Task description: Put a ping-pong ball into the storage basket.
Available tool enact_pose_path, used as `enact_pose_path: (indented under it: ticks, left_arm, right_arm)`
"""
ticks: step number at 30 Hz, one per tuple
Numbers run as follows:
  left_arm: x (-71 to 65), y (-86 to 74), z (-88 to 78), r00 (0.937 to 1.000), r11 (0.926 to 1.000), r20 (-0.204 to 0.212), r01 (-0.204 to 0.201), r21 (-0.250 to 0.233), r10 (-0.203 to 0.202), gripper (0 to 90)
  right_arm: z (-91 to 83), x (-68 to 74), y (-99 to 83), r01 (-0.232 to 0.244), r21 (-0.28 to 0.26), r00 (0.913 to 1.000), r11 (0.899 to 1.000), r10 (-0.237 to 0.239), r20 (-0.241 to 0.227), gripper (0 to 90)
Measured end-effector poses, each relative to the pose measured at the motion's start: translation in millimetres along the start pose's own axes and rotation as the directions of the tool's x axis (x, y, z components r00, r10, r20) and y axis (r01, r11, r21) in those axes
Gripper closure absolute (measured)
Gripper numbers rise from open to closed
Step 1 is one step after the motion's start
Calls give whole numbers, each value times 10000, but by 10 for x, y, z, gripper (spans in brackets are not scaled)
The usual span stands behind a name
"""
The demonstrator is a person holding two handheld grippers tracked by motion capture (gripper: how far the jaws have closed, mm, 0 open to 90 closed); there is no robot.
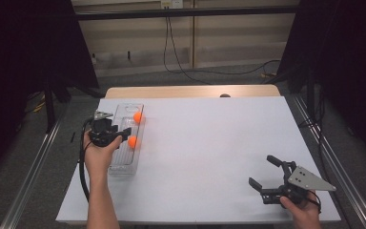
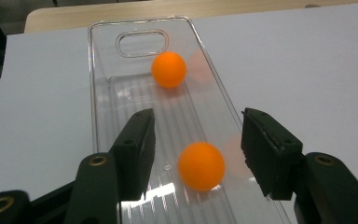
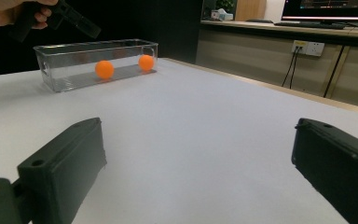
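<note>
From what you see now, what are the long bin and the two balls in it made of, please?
The long bin looks like clear hard plastic: the table shows through its walls, its ribbed floor glints, and a handle hole is moulded in one end. The two balls look like smooth matte orange plastic, probably hollow table-tennis balls; no seam or print is clear.

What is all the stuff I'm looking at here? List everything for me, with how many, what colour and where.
orange balls: two, orange, both inside the clear bin, one toward its far end, one nearer, between the left gripper's jaws but not pinched
clear bin: one, see-through plastic, long, on the table's left side
table: one, white top with a wooden far edge
cables: black, on the floor beyond the table
wall socket: one, white, on the wall panel
left gripper: one, black, over the bin, jaws apart
right gripper: one, black, low over the table's right near corner, jaws wide open
</note>
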State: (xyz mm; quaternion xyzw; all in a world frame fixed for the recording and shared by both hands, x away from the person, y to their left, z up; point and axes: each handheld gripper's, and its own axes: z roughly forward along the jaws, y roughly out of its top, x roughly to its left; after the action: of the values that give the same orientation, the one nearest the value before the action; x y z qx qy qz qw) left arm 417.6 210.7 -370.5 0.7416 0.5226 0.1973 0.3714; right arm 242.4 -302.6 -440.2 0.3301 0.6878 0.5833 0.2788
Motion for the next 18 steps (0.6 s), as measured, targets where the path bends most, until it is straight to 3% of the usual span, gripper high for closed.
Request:
enact_pose_path:
  ticks: [13,18]
  left_arm:
    - [-33,4,14,9996,9997,206,-176,-139,178,345]
    - [-50,14,-4,9990,9988,393,-178,-451,196,287]
  right_arm:
    - [-1,-6,-2,-29,18,10000,10000,28,54,20]
    - [-10,-5,-4,-78,2,10000,10000,78,55,21]
